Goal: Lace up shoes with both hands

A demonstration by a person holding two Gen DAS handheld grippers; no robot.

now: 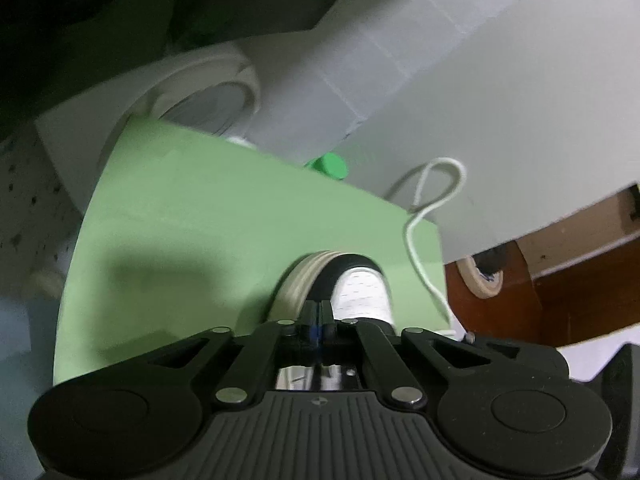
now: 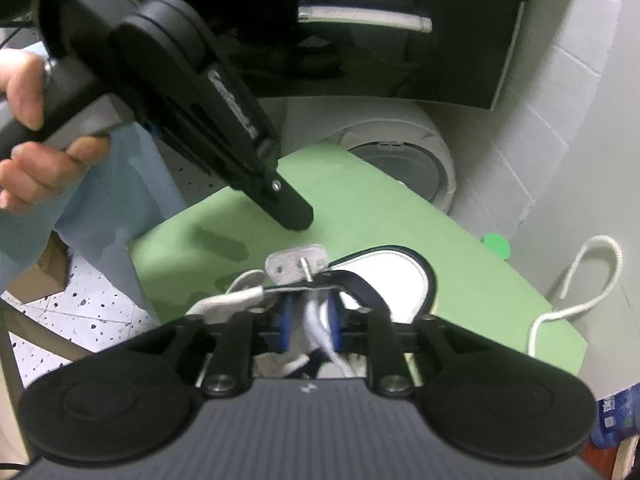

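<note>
White shoe (image 2: pixel 404 280) with black collar lies low centre of frame on a green mat (image 2: pixel 360 200); its lace (image 2: pixel 592 272) loops right onto grey tabletop. Left gripper (image 1: pixel 319 312) fingers pressed together, empty. Right gripper (image 2: pixel 310 320) parted around bunched lace; speckled floor lower left.

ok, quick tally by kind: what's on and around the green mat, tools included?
Shoe: 1
Green mat: 1
White lace loop: 1
Green cap: 1
Tape roll: 1
Tools: 2, left tool and right tool
Total: 7
</note>
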